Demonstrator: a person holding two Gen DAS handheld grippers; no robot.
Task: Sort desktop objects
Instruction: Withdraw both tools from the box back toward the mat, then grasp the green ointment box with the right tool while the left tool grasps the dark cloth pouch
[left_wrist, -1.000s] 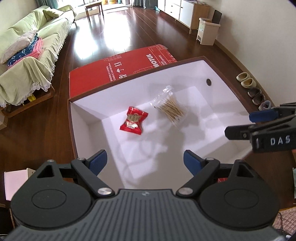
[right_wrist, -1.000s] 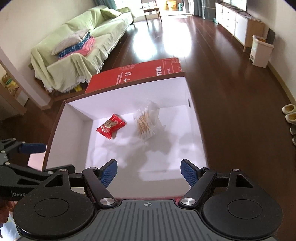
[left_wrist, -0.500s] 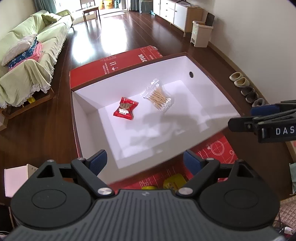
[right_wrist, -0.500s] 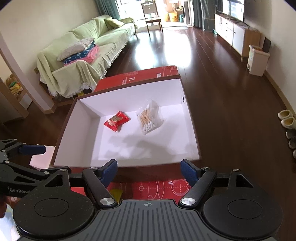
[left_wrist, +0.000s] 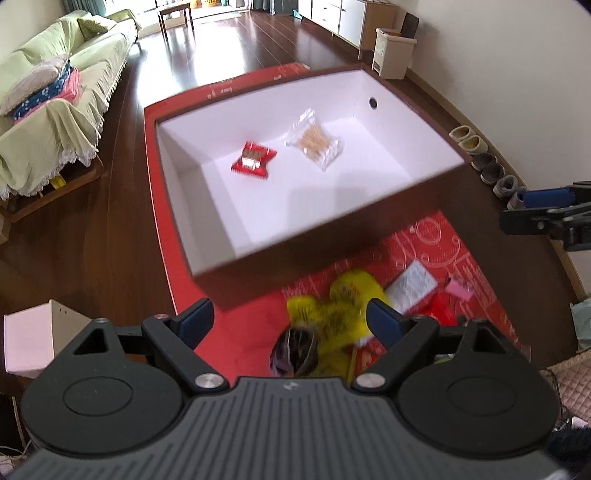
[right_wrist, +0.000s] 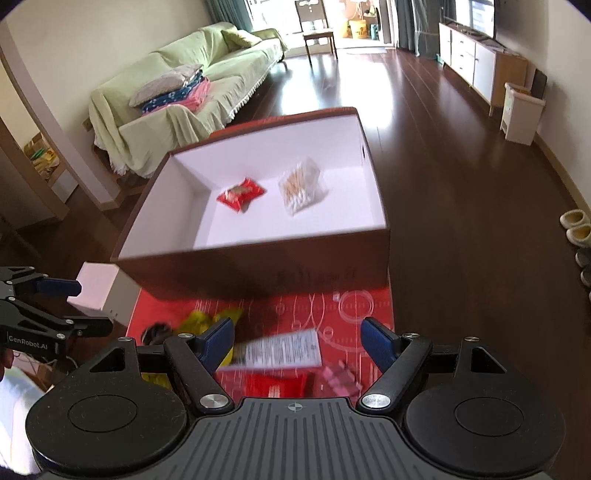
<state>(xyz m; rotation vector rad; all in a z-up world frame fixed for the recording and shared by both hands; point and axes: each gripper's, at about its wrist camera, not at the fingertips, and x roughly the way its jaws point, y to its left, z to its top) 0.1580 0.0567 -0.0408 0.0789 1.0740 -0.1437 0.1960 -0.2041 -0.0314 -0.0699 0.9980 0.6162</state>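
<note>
Red-covered table (left_wrist: 436, 240) under white-lined box (left_wrist: 207, 206), yellow bag (left_wrist: 343, 314), white card (left_wrist: 412, 286)

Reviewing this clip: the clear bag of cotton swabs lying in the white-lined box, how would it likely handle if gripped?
The bag of cotton swabs looks like thin clear film, so probably slippery and crinkly. It lies flat on the floor of the box and is unlikely to roll. The loose sticks inside suggest it is light and may sag or shift if pinched at one end.
</note>
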